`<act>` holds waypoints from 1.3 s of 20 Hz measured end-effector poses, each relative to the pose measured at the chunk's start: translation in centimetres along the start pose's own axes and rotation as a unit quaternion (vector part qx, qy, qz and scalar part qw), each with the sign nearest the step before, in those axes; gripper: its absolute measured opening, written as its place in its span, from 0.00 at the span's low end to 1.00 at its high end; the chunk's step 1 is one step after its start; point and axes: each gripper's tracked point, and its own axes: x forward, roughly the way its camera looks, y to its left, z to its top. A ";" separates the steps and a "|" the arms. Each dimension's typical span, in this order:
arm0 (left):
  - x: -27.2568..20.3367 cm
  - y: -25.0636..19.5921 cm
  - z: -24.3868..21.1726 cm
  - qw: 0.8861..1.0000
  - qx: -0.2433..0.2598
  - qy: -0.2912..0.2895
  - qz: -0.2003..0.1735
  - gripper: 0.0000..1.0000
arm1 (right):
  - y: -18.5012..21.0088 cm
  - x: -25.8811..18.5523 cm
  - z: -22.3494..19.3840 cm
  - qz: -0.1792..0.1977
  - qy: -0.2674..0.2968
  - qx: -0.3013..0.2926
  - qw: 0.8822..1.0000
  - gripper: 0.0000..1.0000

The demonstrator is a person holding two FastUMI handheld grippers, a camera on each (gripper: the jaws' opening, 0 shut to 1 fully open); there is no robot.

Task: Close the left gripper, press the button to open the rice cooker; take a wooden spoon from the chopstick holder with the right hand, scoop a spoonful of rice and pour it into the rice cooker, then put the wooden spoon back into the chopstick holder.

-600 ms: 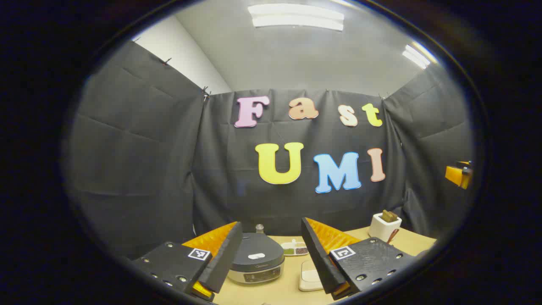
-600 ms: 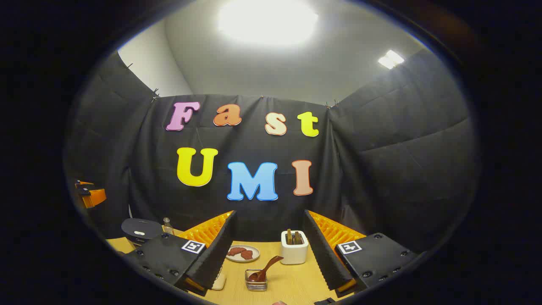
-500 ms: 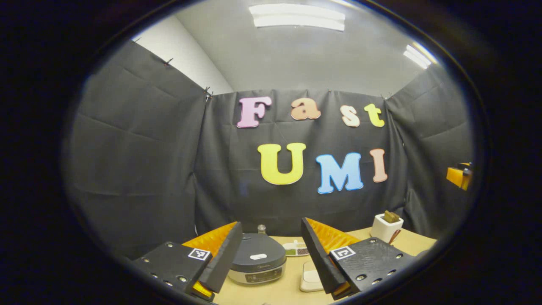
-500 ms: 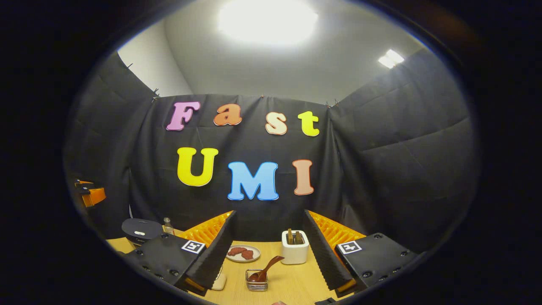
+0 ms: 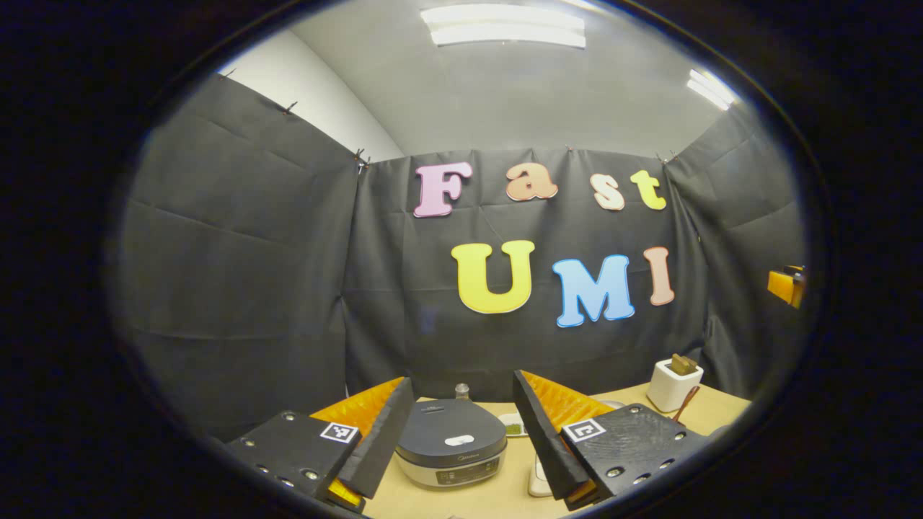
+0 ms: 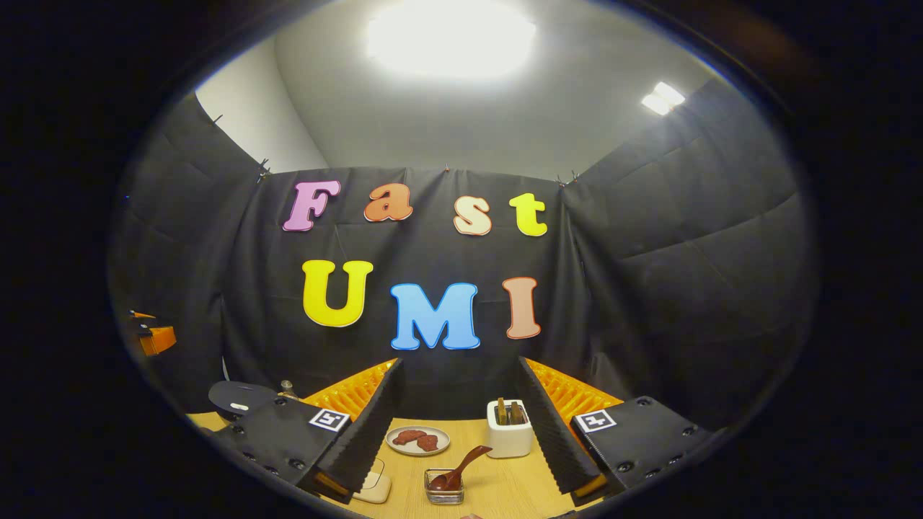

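Hovering above the table, left gripper (image 5: 461, 432) lines up with the closed rice cooker (image 5: 452, 450), jaws spread, not yet pressed together for the button (image 5: 458, 440). Right gripper (image 6: 458, 425), spread and empty, faces the chopstick holder (image 6: 509, 437); a wooden spoon (image 6: 461, 471) rests in the glass dish (image 6: 443, 487).

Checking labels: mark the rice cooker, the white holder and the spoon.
dark grey round rice cooker (image 5: 452, 438): left gripper view, lid top.
white square chopstick holder (image 6: 510, 440): right gripper view, front wall.
brown wooden spoon (image 6: 469, 461): right gripper view, handle.
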 end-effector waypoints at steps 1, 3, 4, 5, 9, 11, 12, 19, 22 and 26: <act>0.0 0.1 0.0 1.000 -0.005 0.002 0.000 0.87 | -0.1 -0.2 -0.1 -0.003 0.002 0.004 1.000 0.96; -0.1 -0.2 0.1 1.000 -0.017 0.004 -0.005 0.87 | 0.0 -0.5 -0.4 -0.005 0.005 0.012 1.000 0.96; 0.0 0.0 0.4 1.000 -0.020 0.001 -0.006 0.87 | 0.2 -0.7 -0.5 -0.005 0.006 0.012 1.000 0.96; 0.0 0.0 0.6 1.000 -0.021 -0.003 -0.008 0.87 | 0.2 -0.9 -0.6 -0.005 0.007 0.009 1.000 0.98; 0.1 -0.7 0.7 1.000 -0.008 -0.004 -0.016 0.87 | -0.2 -1.6 -1.0 -0.011 0.007 0.002 1.000 0.98; 0.1 -1.0 0.5 1.000 -0.002 -0.003 -0.017 0.87 | -0.3 -1.8 -1.1 -0.013 0.008 0.006 1.000 0.98; 0.1 -1.2 0.4 1.000 -0.001 -0.001 -0.019 0.87 | -0.4 -1.9 -1.2 -0.014 0.009 0.006 1.000 0.96; 0.1 -1.2 1.4 1.000 -0.001 -0.011 -0.017 0.87 | -0.9 -2.0 -2.2 -0.015 0.018 0.016 1.000 0.96; -0.1 -1.2 2.3 1.000 0.010 -0.027 -0.012 0.87 | -1.2 -1.8 -2.5 -0.015 0.019 0.019 1.000 0.98; -0.4 -1.2 3.1 0.999 0.001 -0.038 -0.010 0.86 | -1.0 -1.6 -2.4 -0.005 0.018 0.011 1.000 0.94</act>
